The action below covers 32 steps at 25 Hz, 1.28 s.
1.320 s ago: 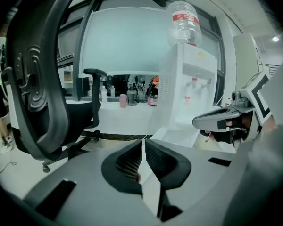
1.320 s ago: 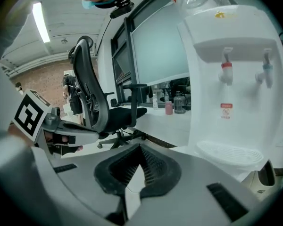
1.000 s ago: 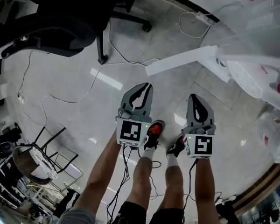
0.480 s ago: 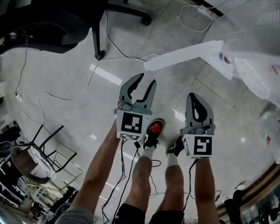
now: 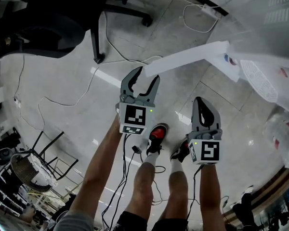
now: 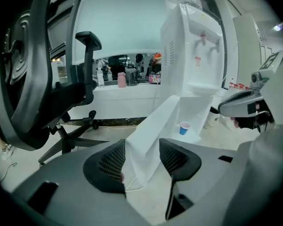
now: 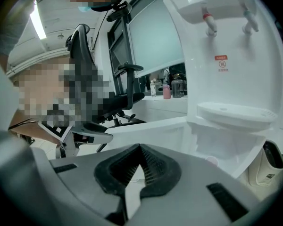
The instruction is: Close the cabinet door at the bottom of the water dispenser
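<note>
opening, the left gripper (image 5: 146, 77) fingers (image 6: 178, 158) straddle the cabinet door (image 5: 192, 57) edge.

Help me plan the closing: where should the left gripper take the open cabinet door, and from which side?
Probably best at the free outer edge of the cabinet door, farthest from the water dispenser, coming in end-on. The panel is thin and swung wide, and that edge stands between the opening jaws of the left gripper.
</note>
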Each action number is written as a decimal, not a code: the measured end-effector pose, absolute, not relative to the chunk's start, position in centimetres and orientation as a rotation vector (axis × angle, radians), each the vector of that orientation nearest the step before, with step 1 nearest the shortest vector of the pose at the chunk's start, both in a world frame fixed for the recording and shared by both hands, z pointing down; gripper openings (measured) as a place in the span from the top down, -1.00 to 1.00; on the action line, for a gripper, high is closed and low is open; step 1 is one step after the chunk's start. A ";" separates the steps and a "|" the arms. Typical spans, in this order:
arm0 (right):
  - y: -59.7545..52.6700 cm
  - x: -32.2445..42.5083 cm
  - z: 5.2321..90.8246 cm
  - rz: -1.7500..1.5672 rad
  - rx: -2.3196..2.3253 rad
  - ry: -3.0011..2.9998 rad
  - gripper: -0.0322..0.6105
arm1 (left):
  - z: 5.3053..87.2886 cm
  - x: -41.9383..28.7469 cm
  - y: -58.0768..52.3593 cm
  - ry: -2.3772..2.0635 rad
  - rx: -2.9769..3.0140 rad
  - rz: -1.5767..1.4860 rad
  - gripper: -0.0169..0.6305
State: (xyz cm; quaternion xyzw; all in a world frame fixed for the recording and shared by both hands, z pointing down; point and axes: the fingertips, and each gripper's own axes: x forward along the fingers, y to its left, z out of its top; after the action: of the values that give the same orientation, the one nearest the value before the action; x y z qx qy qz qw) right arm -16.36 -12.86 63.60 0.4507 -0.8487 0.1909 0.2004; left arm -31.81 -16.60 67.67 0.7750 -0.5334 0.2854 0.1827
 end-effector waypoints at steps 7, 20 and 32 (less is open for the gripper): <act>-12.9 -15.9 64.2 0.551 1.273 -2.355 0.85 | 68.4 -31.8 -17.1 -1.490 2.212 0.842 0.25; -12.2 -14.3 63.8 0.551 1.302 -2.336 0.85 | 68.3 -31.4 -15.9 -1.487 2.199 0.856 0.26; -9.4 -11.9 63.0 0.551 1.332 -2.331 0.85 | 68.3 -28.6 -11.9 -1.453 2.194 0.847 0.33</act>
State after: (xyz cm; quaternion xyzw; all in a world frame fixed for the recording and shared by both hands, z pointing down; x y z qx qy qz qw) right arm -11.89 -9.37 62.95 0.4764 -0.8334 0.1971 0.1990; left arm -28.60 -11.87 68.28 0.7796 -0.5163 0.3009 0.1874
